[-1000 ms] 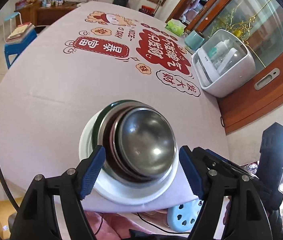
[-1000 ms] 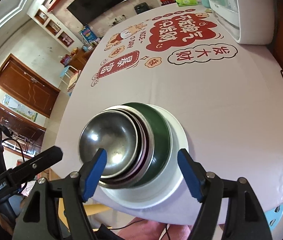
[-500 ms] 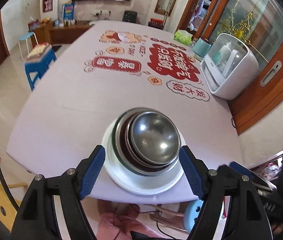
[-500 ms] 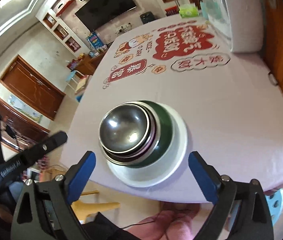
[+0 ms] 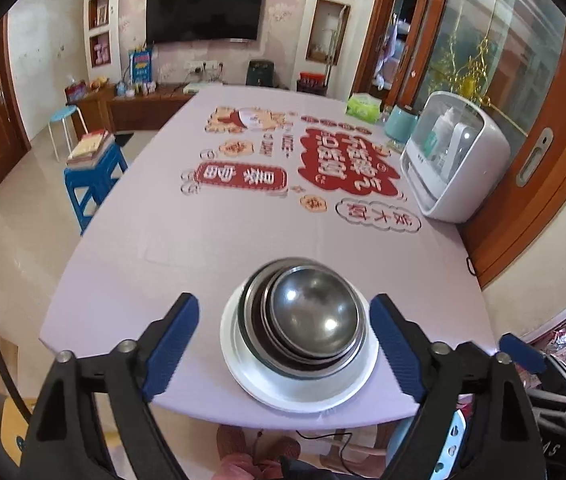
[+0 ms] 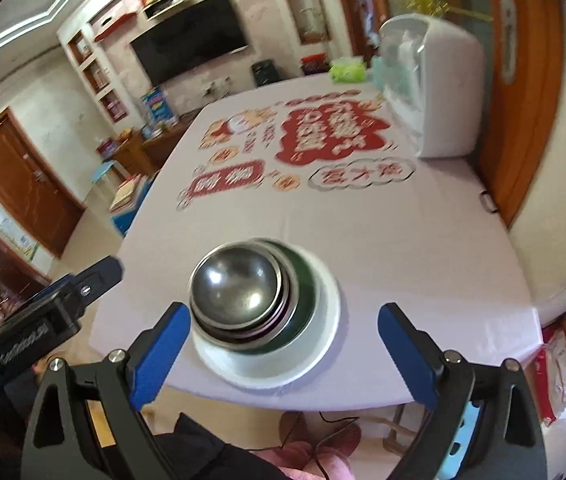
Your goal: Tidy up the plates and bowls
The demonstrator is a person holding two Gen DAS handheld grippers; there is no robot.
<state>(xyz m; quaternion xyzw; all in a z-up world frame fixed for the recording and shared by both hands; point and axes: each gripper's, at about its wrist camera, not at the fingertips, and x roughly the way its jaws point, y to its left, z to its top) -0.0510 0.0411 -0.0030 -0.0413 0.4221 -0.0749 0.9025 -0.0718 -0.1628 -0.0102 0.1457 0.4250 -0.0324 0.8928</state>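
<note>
My left gripper (image 5: 283,344) and right gripper (image 6: 281,350) both hang above the table's (image 5: 211,248) near edge, jaws spread wide with nothing clamped; each has just been opening. Below them, by that near edge, sits the white plate (image 5: 303,394) carrying nested bowls (image 5: 311,320), steel ones inside a green one (image 6: 303,292). A white appliance (image 5: 455,168) stands along the right edge.
</note>
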